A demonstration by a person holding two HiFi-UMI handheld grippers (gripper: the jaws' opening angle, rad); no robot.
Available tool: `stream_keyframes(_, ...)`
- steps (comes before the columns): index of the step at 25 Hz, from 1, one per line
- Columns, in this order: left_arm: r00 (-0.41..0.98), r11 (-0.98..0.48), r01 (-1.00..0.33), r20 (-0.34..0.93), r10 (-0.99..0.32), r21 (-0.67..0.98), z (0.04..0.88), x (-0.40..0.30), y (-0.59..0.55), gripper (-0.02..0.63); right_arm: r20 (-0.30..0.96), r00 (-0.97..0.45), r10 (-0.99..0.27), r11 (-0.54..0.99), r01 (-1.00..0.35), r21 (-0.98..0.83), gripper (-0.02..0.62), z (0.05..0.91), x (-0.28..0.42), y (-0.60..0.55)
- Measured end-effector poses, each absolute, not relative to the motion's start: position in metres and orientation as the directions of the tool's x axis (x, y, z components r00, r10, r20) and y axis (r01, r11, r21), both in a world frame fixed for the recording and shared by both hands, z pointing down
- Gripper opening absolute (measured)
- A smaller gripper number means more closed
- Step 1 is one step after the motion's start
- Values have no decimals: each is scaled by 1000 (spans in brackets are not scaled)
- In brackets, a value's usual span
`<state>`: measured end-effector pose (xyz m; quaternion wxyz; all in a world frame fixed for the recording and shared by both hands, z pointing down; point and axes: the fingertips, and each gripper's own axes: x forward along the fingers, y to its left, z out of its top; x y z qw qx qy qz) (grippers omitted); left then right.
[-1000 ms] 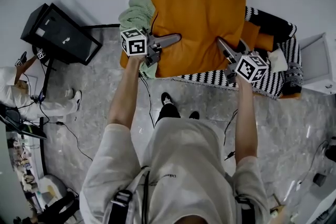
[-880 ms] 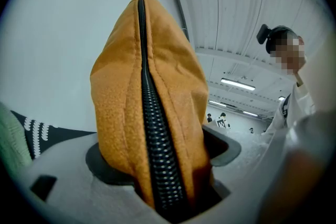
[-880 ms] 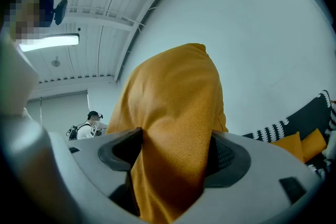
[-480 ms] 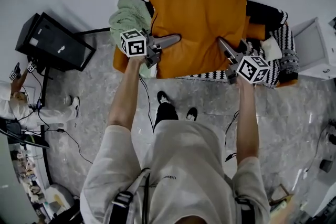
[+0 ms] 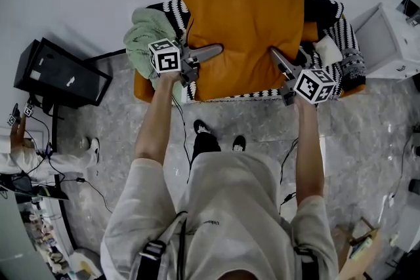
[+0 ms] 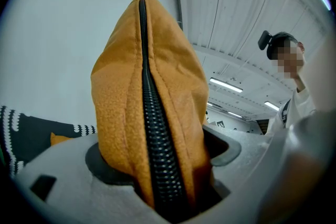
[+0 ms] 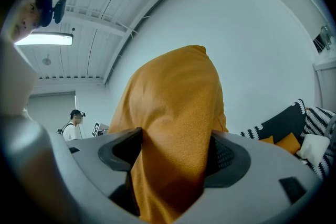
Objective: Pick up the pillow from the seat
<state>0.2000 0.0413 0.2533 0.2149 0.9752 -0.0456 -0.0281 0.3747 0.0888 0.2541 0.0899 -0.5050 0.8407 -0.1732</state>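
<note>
A large orange pillow (image 5: 241, 13) hangs in the air above the seat (image 5: 341, 69), held up by both grippers. My left gripper (image 5: 211, 51) is shut on the pillow's left edge; in the left gripper view the orange fabric with its black zipper (image 6: 155, 134) is squeezed between the jaws. My right gripper (image 5: 278, 58) is shut on the pillow's right edge, and the right gripper view shows the orange pillow (image 7: 173, 144) bunched between its pads. The seat below has a black-and-white patterned cover.
A green cloth (image 5: 146, 33) lies on the seat's left end, a white cushion (image 5: 327, 49) on its right. A black box (image 5: 62, 75) stands left on the marble floor, a white cabinet (image 5: 386, 42) right. Cables run over the floor. Another person (image 5: 26, 154) sits at far left.
The pillow stays gripped by both grippers. The seat and floor have slid right and down in the head view; more of the seat shows beside the raised pillow.
</note>
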Motion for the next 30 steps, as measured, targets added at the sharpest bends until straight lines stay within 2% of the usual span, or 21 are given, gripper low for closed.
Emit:
stream_keyframes(7,996,-902,-61,-37,-85,428,251,208,37,379,20,-458,-888,418,-826,-379,321,252,382,88)
stream_keyframes(30,988,-883,-113,-38,-146,455,251,166,24,382,36,-485,-874,443,-824,-353,321,248,345,65)
